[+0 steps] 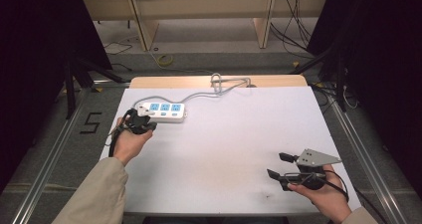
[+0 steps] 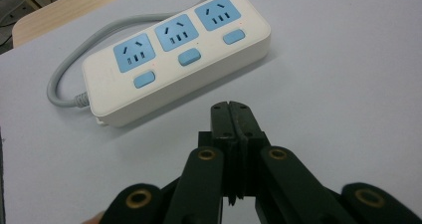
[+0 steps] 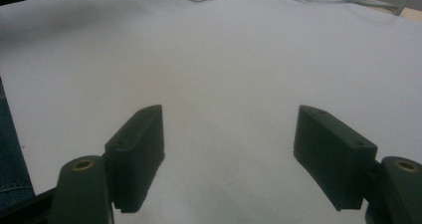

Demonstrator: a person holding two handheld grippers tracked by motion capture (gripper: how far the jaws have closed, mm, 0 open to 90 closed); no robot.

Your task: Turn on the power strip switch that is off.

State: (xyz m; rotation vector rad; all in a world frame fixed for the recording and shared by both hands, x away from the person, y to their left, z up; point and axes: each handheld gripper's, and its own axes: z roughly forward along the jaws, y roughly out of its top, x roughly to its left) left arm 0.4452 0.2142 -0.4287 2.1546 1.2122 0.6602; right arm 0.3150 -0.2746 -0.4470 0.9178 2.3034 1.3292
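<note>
A white power strip (image 1: 161, 111) with three blue sockets and three blue switches lies at the back left of the white table (image 1: 224, 149). Its grey cable (image 1: 199, 95) runs toward the back edge. My left gripper (image 1: 147, 123) sits just in front of the strip's left end, apart from it. In the left gripper view its jaws (image 2: 231, 108) are pressed together with nothing between them, a little short of the strip (image 2: 174, 59). My right gripper (image 1: 276, 165) rests near the front right, jaws wide apart and empty (image 3: 229, 134) over bare table.
The strip's cable bundles into a loop (image 1: 224, 82) at the wooden back edge (image 1: 278, 80). Metal frame rails (image 1: 358, 144) run along both sides of the table. Loose cables lie on the floor beyond, below wooden shelving (image 1: 199, 10).
</note>
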